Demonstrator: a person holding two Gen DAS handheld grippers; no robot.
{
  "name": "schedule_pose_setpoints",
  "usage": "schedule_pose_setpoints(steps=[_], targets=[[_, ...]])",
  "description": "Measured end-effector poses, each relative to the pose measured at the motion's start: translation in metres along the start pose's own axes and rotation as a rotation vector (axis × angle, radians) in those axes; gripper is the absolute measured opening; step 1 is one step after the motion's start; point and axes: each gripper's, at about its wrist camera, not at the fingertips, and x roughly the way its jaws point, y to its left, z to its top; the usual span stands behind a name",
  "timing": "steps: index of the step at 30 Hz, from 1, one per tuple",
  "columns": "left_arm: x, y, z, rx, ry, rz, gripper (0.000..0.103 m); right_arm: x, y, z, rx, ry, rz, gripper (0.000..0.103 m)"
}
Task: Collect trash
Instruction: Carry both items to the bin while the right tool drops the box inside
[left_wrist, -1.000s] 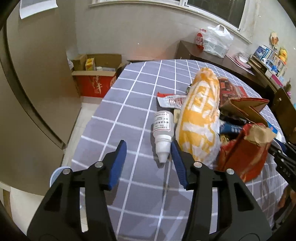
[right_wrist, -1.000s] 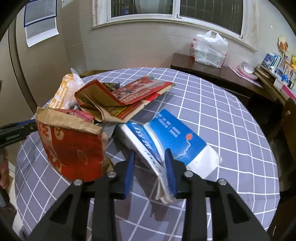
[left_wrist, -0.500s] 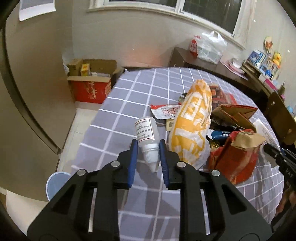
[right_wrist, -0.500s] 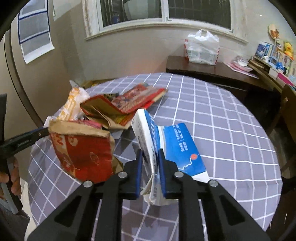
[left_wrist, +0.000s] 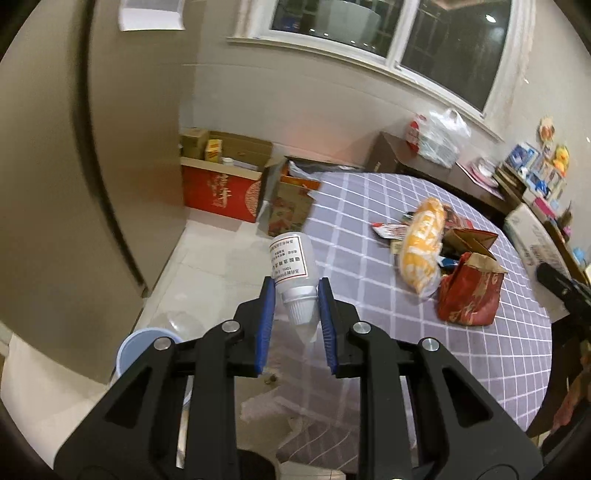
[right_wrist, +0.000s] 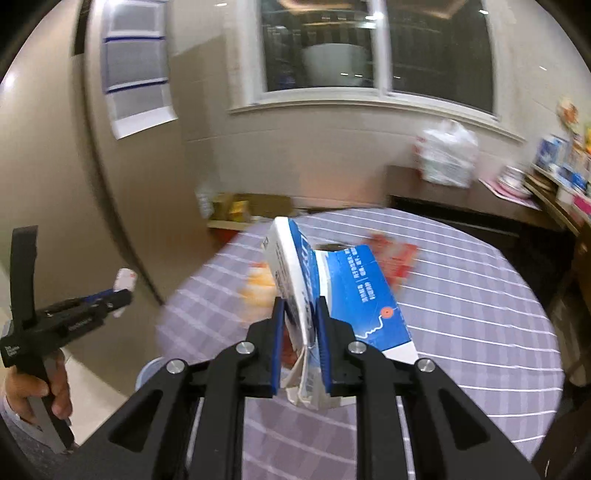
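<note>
My left gripper (left_wrist: 295, 291) is shut on a small white plastic bottle (left_wrist: 291, 262), held by its neck, lifted off the table over the floor. In the right wrist view that same left gripper (right_wrist: 118, 295) shows at the left, gripped by a hand (right_wrist: 44, 391). My right gripper (right_wrist: 300, 314) is shut on a flattened blue and white box (right_wrist: 343, 295), raised above the round table (right_wrist: 480, 332). Left on the checked cloth (left_wrist: 369, 266) are an orange and white bag (left_wrist: 421, 247), a red paper bag (left_wrist: 469, 291) and brown cartons (left_wrist: 469, 236).
A pale blue bin (left_wrist: 142, 350) stands on the floor below the left gripper, also in the right wrist view as a blue bin (right_wrist: 149, 371). Cardboard boxes (left_wrist: 221, 181) sit against the wall. A sideboard (left_wrist: 443, 166) carries a white plastic bag (left_wrist: 439, 136). A brown door (left_wrist: 55, 184) is on the left.
Both grippers closed on their items and lifted them off the table. The left one swung left with the bottle toward the floor side; the right one rose with the box.
</note>
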Motion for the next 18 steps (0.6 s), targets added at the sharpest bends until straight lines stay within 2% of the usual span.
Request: schedule_pose_setpoints(steps=[9,18], targets=[[-0.034,0.097,-0.019,-0.116,-0.018,0.07,0.023,0.053,0.145,0.007,-0.133,0.07,0.201,0.017],[-0.033,0.191,-0.039,-0.23,0.011,0.18,0.024,0.117,0.262,-0.006,-0.228,0.175,0.378,0.017]])
